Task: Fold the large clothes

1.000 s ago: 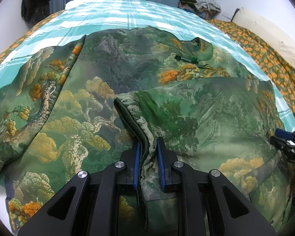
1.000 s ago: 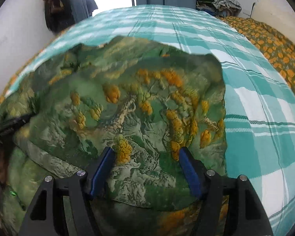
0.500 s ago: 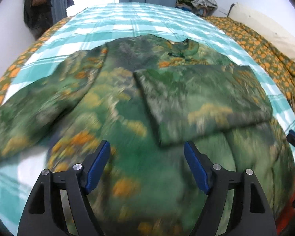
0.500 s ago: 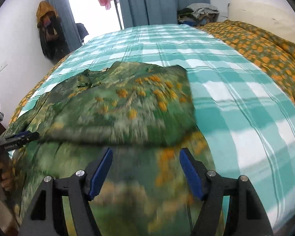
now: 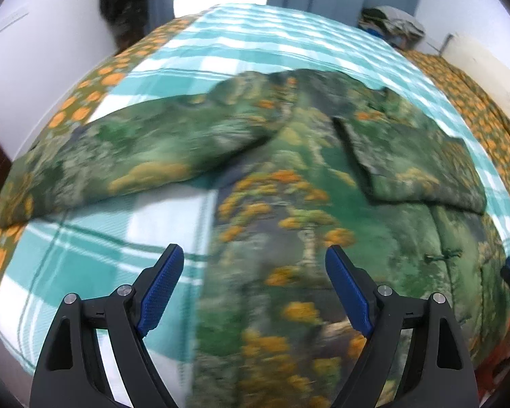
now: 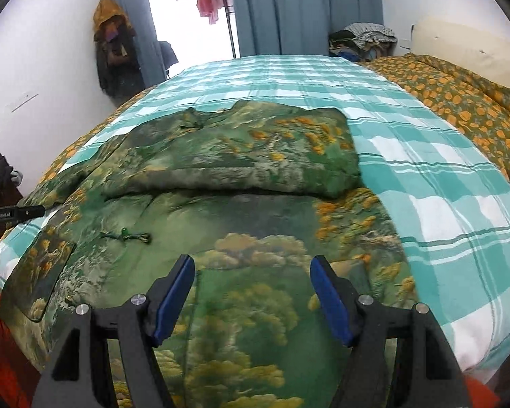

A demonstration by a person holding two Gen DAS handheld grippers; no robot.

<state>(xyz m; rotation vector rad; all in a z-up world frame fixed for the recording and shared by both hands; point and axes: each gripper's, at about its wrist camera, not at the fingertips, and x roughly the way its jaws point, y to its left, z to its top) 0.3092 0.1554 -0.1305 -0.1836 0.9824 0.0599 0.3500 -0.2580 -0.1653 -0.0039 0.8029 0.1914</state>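
Observation:
A large green garment [image 5: 289, 204] with an orange-and-green landscape print lies spread on the teal checked bed [image 5: 261, 44]. It also shows in the right wrist view [image 6: 255, 224]. One sleeve is folded across the chest [image 6: 241, 163]. The other sleeve [image 5: 129, 156] lies stretched out to the left. My left gripper [image 5: 255, 292] is open and empty, above the garment's left edge. My right gripper [image 6: 253, 297] is open and empty, above the garment's lower part. The left gripper's tip shows at the left edge of the right wrist view [image 6: 13, 214].
An orange-patterned quilt [image 6: 459, 95] lies along the right side of the bed, with a pillow [image 6: 469, 51] behind it. A clothes pile [image 6: 363, 39] sits at the far corner. Blue curtains [image 6: 306, 6], an open doorway and hanging coats [image 6: 114, 47] stand beyond the bed.
My left gripper let go of the folded sleeve, opened, drew back and swung left. My right gripper drew back from the garment and stayed open. The sleeve now lies flat across the chest.

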